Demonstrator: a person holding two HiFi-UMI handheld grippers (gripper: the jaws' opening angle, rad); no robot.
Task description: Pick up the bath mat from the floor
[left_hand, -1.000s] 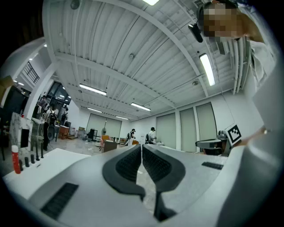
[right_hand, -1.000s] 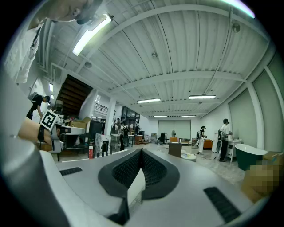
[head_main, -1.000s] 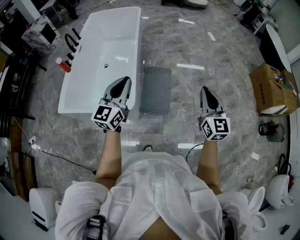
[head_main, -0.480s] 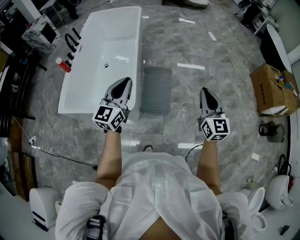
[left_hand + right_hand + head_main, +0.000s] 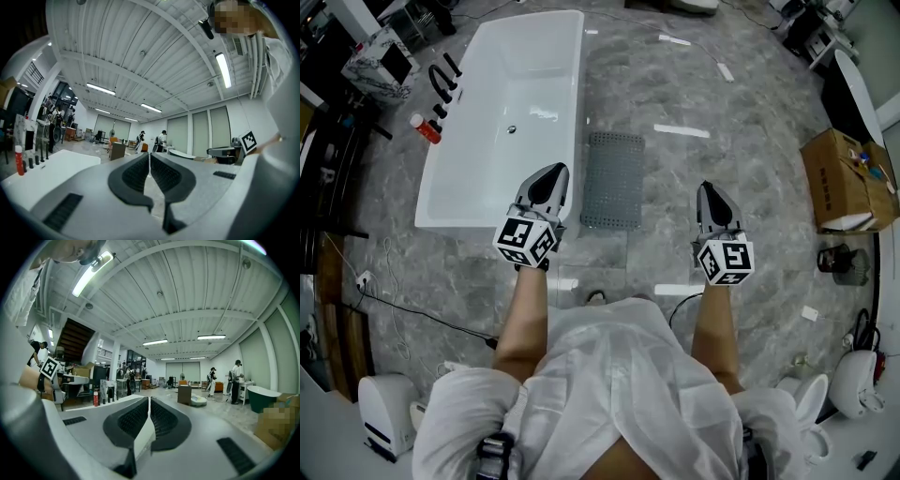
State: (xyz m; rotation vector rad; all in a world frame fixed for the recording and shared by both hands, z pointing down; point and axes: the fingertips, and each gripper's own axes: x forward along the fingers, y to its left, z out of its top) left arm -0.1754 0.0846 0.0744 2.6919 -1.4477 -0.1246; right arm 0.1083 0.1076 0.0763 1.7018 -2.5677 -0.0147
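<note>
Lowered slightly since the earlier frame, left tool point(image 5: 550, 174) and right tool point(image 5: 707, 189) are both closed and empty. Grey bath mat point(image 5: 613, 180) lies flat on the floor point(image 5: 694, 84), just beside the bathtub point(image 5: 511, 103).

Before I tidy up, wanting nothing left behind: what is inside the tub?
The tub looks empty: only its white interior and drain show. The left hand-held gripper covers its near right corner, so that part is unseen.
</note>
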